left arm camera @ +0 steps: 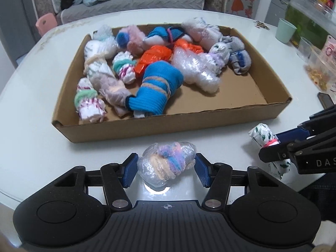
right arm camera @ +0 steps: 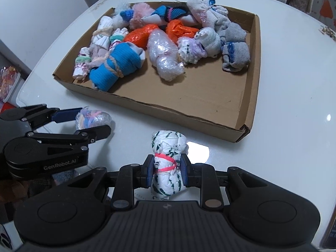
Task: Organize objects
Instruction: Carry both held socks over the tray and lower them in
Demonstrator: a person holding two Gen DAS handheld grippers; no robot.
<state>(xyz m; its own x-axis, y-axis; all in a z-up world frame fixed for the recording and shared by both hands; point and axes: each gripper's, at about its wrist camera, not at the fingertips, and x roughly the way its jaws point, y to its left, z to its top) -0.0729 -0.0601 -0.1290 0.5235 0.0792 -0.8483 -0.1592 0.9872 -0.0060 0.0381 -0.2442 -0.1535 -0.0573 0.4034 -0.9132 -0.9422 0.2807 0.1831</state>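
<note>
On the left, the left gripper straddles a small bundle wrapped in clear plastic film and bound with pastel fuzzy bands, which lies on the white glossy table just in front of the near wall of the shallow brown cardboard tray. Its blue pads sit right at the bundle's two ends. The left pad looks to touch the film, while the right seems at or just off it, so whether the grip has set cannot be told.

This bundle looks light and squashy, and the film is probably slick. The fuzzy bands around its middle likely offer the surest hold, since the crinkled ends may slide or collapse under pressure.

The tray itself holds many similar wrapped rolls, among them a blue knitted roll tied with tan cord, orange plastic wraps and a clear bubble-film roll. Its right-hand floor is bare.

On the right, the right gripper is clamped on a white roll printed with dark green marks and tied with a pink elastic. The pads pinch it at the elastic, its waist, with the roll standing upright between them. It appears soft and light, and the tied waist is judged the firmest spot.
</note>
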